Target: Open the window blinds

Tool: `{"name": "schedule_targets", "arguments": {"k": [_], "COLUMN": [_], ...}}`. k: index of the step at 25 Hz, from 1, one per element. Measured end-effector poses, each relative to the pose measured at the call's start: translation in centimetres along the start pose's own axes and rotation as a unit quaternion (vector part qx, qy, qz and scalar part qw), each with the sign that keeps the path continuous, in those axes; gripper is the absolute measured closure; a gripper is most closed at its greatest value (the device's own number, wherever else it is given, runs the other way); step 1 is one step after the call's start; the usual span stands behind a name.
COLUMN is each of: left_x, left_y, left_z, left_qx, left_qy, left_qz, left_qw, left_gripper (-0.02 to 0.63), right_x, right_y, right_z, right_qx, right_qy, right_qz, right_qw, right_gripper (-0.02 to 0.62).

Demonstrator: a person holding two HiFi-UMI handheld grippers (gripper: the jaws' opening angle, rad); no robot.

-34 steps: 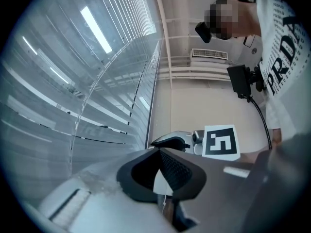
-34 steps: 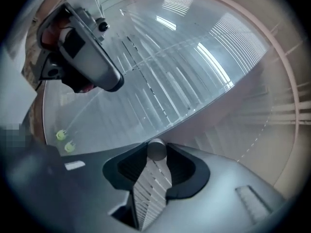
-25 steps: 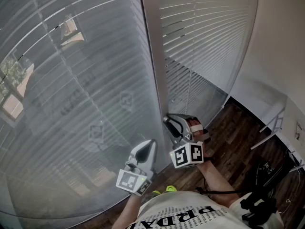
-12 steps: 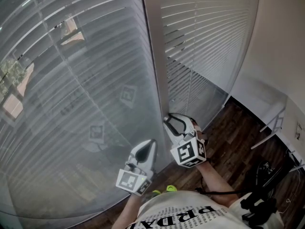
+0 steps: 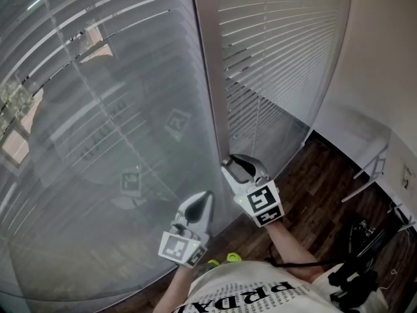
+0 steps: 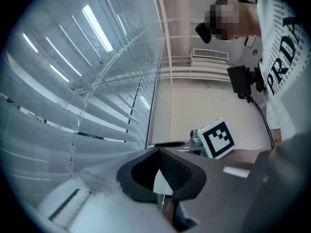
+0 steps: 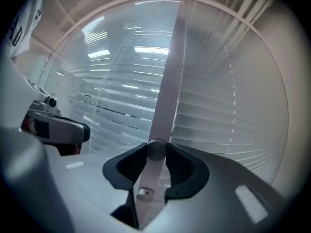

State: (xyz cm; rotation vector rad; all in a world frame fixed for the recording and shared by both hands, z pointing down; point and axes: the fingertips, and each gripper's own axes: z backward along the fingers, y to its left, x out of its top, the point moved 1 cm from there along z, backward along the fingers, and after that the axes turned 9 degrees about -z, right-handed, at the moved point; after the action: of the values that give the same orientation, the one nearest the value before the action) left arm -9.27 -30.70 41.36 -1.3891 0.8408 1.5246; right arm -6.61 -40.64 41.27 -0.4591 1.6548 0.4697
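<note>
Right gripper (image 5: 236, 167), low at 6 o'clock in the head view, jaws closed tight on the round knob (image 7: 156, 150) of the upright post (image 5: 210, 90). Pinched from both sides, with a smaller stud (image 7: 142, 193) just below it.

Left gripper (image 5: 202, 199) down at 7 o'clock from it, jaws together, nothing seen between them. Parked near the glass and apart from the post.

Window blinds (image 5: 287, 51) spread on both sides of that post, from 9 o'clock round to 2 o'clock. Slats mostly flat and shut, a few dark gaps showing just right of the post.

Looks like the working step: knob in hand, slats not yet opened. Next, probably a slide along the post, up toward 12 or down toward 6; cannot tell which way opens. Calls for a firm pinch and a straight track, no twisting off the post.

Room check: plenty of free post toward 12 o'clock, far less toward 6, with the floor (image 5: 326, 201) and the person's body close. Wall (image 5: 384, 77) at 3 o'clock, well apart. Worth watching the left gripper at 7 o'clock on any downward pull.
</note>
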Motion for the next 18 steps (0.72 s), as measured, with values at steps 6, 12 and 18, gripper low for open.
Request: {"name": "schedule_targets", "arguments": {"k": [6,12,18], "left_x": [-0.44,-0.17,-0.21], "left_y": [-0.28,-0.17,-0.20], "left_z": [-0.03,-0.10,0.20], "left_qx": [-0.004,0.001,0.007], "left_qy": [0.007,0.001,0.000], "left_qz": [0.002,0.005,0.009], "left_qw": [1.0000,1.0000,0.9999], "left_gripper": [0.615,0.614,0.615], "right_x": [0.04,-0.07,-0.02], "right_y": [-0.32,-0.47,-0.42], "right_z": [0.03,-0.01,-0.03], "right_qx": [-0.008,0.000,-0.002], "right_qy": [-0.006,-0.020,-0.019], "right_qz": [-0.053,-0.092,-0.083], "right_qw": [0.999,0.996,0.996], "right_gripper": [0.469,0.469,0.466]}}
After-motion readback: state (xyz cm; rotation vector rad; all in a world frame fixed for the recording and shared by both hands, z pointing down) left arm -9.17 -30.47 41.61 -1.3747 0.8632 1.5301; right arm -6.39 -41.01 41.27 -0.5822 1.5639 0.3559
